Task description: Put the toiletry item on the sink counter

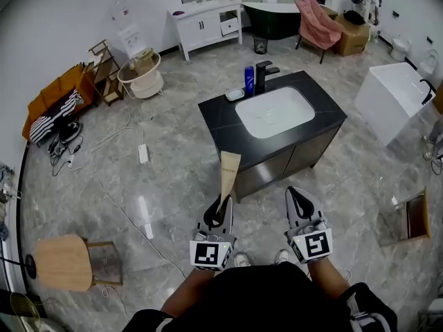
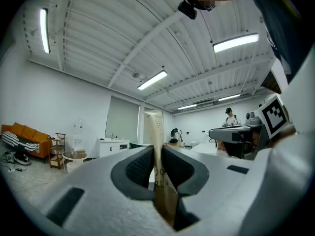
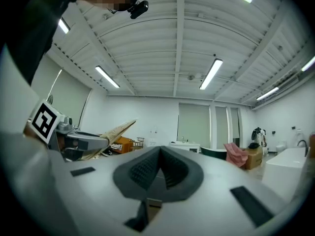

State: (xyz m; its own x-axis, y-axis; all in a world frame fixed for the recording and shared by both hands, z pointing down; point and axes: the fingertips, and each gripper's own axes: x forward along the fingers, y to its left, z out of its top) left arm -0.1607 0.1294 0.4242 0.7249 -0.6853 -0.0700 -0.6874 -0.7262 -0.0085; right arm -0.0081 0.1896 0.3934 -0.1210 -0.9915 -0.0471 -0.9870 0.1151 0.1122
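Note:
A flat tan toiletry sachet [image 1: 228,173] sticks up out of my left gripper [image 1: 217,211], whose jaws are shut on its lower end. In the left gripper view the sachet [image 2: 156,146] stands upright between the dark pads [image 2: 138,168]. My right gripper [image 1: 299,205] is beside it to the right, shut and empty; its pads [image 3: 147,170] meet with nothing between them. The black sink counter [image 1: 221,120] with its white basin [image 1: 275,112] lies ahead of both grippers. On the counter's far edge stand a blue bottle [image 1: 248,79], a black tap [image 1: 263,75] and a small white dish [image 1: 234,94].
A wooden stool [image 1: 64,261] stands at the left front. A white power strip [image 1: 143,153] and cables lie on the grey floor. A white basket [image 1: 142,75], a shelf rack [image 1: 105,70], a white vanity [image 1: 206,23] and a white bathtub [image 1: 393,97] stand around the room. An open box [image 1: 408,217] sits at the right.

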